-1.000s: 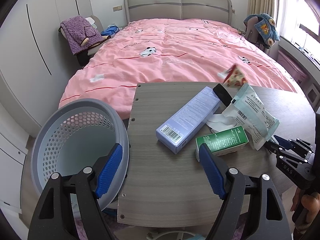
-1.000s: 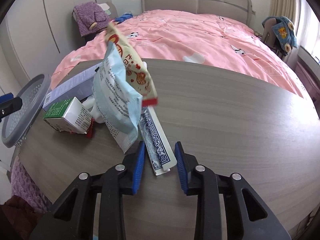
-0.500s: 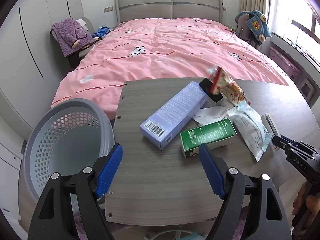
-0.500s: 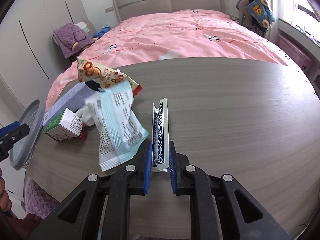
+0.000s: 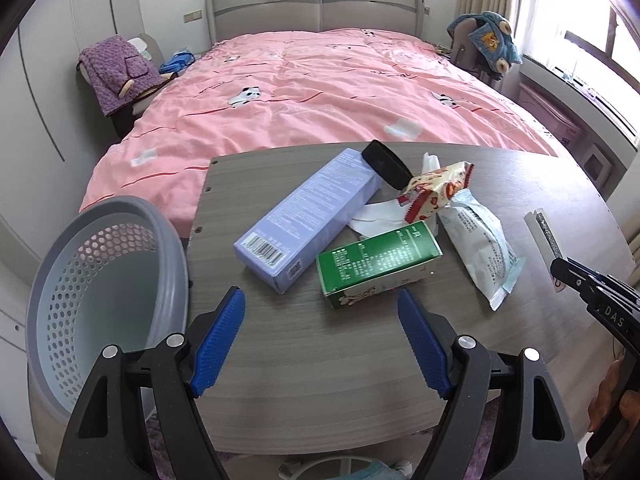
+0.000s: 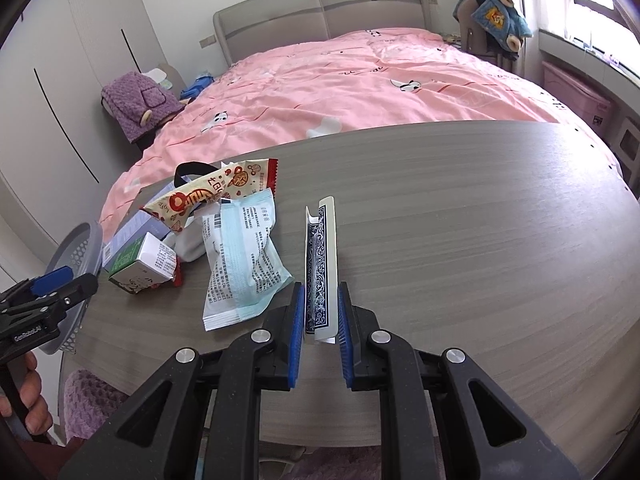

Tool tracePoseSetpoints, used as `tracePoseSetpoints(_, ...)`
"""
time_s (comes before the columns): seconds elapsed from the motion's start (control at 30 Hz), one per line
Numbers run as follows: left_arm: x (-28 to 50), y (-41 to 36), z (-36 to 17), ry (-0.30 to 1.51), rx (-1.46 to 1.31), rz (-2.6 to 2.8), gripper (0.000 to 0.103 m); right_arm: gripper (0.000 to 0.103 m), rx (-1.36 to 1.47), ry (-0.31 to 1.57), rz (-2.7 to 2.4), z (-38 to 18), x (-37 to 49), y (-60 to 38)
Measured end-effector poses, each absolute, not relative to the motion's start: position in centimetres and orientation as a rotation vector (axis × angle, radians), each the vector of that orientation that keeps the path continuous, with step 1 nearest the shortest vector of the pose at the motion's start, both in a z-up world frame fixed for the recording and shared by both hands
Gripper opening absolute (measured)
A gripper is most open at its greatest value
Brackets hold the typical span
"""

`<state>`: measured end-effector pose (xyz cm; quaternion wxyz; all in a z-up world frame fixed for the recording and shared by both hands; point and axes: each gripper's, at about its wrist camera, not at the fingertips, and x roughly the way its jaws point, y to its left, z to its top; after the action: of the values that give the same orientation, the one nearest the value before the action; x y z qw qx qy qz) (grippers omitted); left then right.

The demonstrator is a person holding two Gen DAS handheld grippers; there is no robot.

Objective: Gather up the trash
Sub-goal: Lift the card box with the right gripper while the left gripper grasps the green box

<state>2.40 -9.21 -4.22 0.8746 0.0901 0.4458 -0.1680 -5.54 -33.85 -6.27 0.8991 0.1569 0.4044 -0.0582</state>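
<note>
My right gripper is shut on a blue-patterned playing-card pack, held on edge just above the grey table. The pack also shows in the left wrist view. To its left lie a pale blue packet, a red-and-cream snack wrapper, a green carton, a lavender box, white tissue and a black object. My left gripper is open and empty, just in front of the green carton. A grey perforated bin stands at the table's left.
A bed with a pink duvet lies beyond the table. A chair with purple clothing stands at the far left. A chair with a blue garment and a window ledge are at the right. A white wardrobe lines the left wall.
My right gripper closed on the card pack and lifted it onto its edge. The pale blue packet and snack wrapper dropped to lie on the table. My left gripper drew back slightly.
</note>
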Motion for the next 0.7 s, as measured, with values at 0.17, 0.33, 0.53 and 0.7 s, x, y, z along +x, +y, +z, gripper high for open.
tracePoseSetpoints(0.17, 2.8, -10.4, -4.9, 0.93, 0.228, -0.432, 0.075, 0.016, 0.341, 0.833, -0.109, -6.2, -6.0, -34.2)
tracePoseSetpoints(0.33, 3.5, -10.8, -4.9, 0.903, 0.29, -0.501, 0.075, 0.016, 0.353, 0.831, -0.105, -6.2, -6.5, -34.6)
tracePoseSetpoints(0.53, 4.6, -11.9, -5.1, 0.872, 0.382, -0.6, 0.075, 0.016, 0.372, 0.838, -0.101, -6.5, -6.6, -34.8)
tracePoseSetpoints(0.7, 5.2, -12.9, -5.8, 0.893, 0.408, -0.666, 0.075, 0.016, 0.37, 0.84, -0.1, -6.5, -6.5, -34.8)
